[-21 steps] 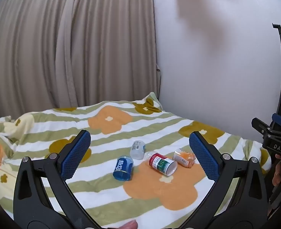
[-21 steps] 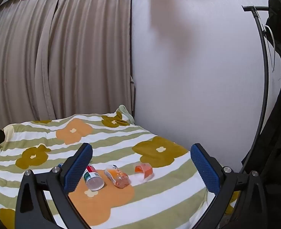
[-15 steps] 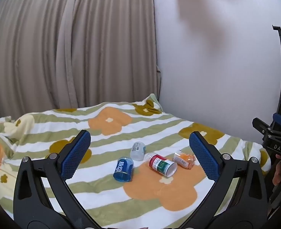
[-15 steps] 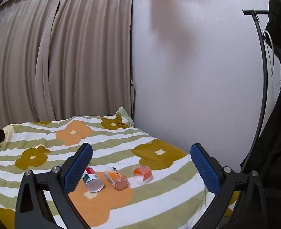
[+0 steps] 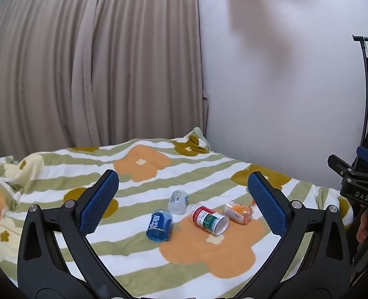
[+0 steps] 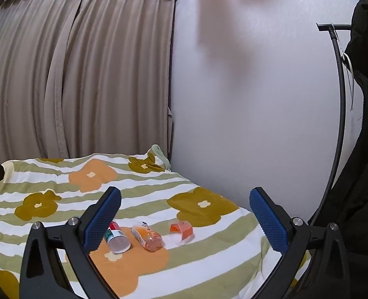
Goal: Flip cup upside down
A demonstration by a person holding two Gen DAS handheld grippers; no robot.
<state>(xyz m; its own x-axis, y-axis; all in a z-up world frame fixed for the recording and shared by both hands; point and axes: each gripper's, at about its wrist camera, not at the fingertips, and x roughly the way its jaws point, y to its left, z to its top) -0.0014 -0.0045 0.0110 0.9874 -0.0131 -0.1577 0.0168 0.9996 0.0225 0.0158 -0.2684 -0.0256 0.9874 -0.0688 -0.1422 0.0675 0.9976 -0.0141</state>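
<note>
Several cups lie on their sides on the flowered bedspread (image 5: 196, 246). In the left wrist view: a blue cup (image 5: 159, 228), a clear cup (image 5: 178, 201), a red-and-green labelled cup (image 5: 210, 219) and an orange patterned cup (image 5: 238, 212). The right wrist view shows the labelled cup (image 6: 116, 238), the orange patterned cup (image 6: 147, 236) and a small orange cup (image 6: 182, 229). My left gripper (image 5: 182, 203) is open and empty, held above and short of the cups. My right gripper (image 6: 185, 220) is open and empty, also short of them.
Beige curtains (image 5: 91, 69) hang behind the bed. A white wall (image 6: 246, 99) runs along its right side. A black stand with dark clothing (image 6: 358, 124) is at the far right. The other gripper (image 5: 356, 186) shows at the left wrist view's right edge.
Both views have tilted up slightly; the cups sit a little lower in frame. Both grippers stay open and empty. Nothing on the bed has moved.
</note>
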